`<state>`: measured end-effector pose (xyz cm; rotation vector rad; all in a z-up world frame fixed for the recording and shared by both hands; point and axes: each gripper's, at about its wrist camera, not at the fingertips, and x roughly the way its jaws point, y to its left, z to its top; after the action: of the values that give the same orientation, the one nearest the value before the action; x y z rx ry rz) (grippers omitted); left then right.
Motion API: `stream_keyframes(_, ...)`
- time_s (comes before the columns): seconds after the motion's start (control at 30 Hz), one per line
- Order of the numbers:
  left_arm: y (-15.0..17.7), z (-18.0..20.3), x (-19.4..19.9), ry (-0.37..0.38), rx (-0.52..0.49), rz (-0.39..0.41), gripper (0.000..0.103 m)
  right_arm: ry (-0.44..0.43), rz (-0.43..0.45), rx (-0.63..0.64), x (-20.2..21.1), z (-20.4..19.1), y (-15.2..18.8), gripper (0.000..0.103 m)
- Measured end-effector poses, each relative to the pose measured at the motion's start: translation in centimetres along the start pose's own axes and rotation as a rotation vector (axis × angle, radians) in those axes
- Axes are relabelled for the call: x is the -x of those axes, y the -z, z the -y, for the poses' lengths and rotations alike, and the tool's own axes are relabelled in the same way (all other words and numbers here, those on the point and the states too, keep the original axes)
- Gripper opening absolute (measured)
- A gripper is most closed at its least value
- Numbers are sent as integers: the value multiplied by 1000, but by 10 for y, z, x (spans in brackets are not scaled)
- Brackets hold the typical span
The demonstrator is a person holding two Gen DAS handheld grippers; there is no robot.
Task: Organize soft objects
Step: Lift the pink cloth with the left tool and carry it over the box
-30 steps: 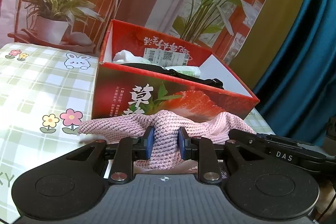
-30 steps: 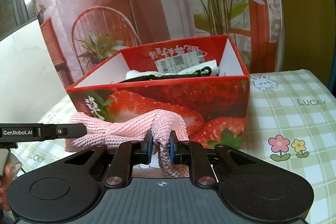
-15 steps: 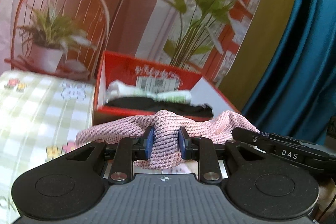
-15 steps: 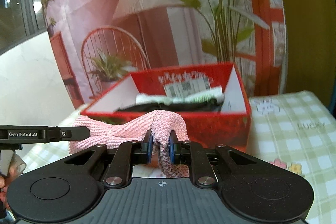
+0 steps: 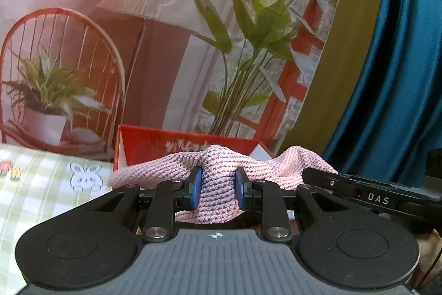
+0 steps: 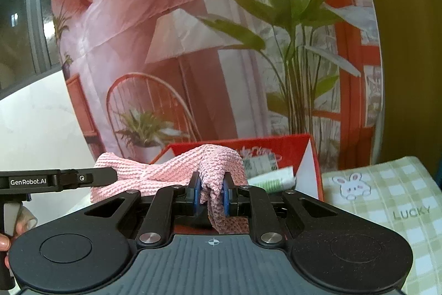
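Observation:
A pink knitted cloth (image 5: pixel 218 176) hangs stretched between my two grippers. My left gripper (image 5: pixel 218 188) is shut on one end of it. My right gripper (image 6: pixel 210 192) is shut on the other end of the cloth (image 6: pixel 165 173). The cloth is held up at about the height of the rim of the red strawberry box (image 5: pixel 154 141), just in front of it. In the right wrist view the box (image 6: pixel 290 145) holds a green-and-white packet (image 6: pixel 273 179) and a labelled item. The box floor is mostly hidden by the cloth.
The table carries a green checked cloth with bunny and flower prints (image 5: pixel 41 184) (image 6: pixel 386 198). A printed backdrop with a chair, lamp and plants (image 5: pixel 165 46) stands behind the box. A blue curtain (image 5: pixel 400 73) hangs at the right.
Both grippers have risen with the pink cloth, from in front of the box's front wall up to its rim. The box now sits lower in both views.

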<state>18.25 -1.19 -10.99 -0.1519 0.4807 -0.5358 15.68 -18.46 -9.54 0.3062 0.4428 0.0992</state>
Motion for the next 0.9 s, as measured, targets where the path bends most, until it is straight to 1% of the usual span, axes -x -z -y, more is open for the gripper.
stream_keyframes(0.2,-18,-11,-33,-11,-7,-25,28,23,6,9,-27,7,-20,14)
stream_keyframes(0.37,-26,-19,-67,-38,-24,-61,28,56,-23,-4,-57,17,-28,14)
stream_keyframes(0.5,-26,-23,-90,-53,-37,-97,30,98,-57,-17,-83,25,-29,14)
stream_keyframes(0.63,-24,-28,-107,-64,-44,-129,31,137,-96,-33,-105,33,-27,14)
stream_keyframes(0.83,-21,-39,-124,-82,-42,-176,32,176,-154,-23,-130,39,-22,14)
stream_keyframes(0.9,-20,-41,-127,-82,-44,-187,34,190,-172,-23,-137,41,-20,14)
